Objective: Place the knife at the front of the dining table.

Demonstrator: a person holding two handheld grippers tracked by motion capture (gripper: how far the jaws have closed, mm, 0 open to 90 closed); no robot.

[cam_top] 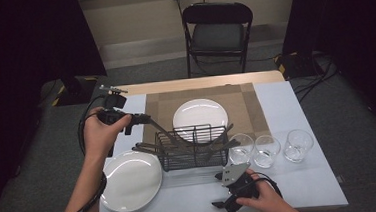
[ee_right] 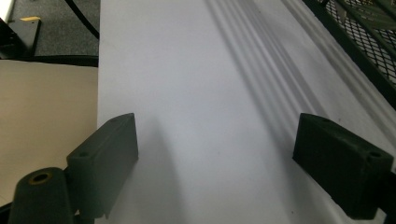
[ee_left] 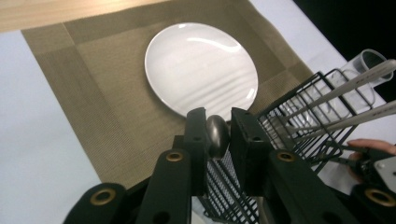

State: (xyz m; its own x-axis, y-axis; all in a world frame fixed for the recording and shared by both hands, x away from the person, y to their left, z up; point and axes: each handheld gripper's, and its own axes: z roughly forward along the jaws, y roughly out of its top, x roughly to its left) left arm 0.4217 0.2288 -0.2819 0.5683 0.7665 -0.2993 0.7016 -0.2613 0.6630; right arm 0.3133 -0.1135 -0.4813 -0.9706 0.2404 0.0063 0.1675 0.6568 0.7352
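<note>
Surface: white table (cam_top: 306,178) | mat (cam_top: 248,106): 1 plate (cam_top: 199,114) | wire basket (cam_top: 193,148) near centre | left gripper (ee_left: 218,130) clamped on spoon (ee_left: 217,135) above basket | right gripper (ee_right: 217,163) jaws wide apart, unloaded

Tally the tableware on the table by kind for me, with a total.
Round white plates: 2 (one on the brown woven placemat, one near the front left corner)
Clear drinking glasses: 3
Black wire cutlery basket: 1
Brown woven placemat: 1
Total: 7
</note>
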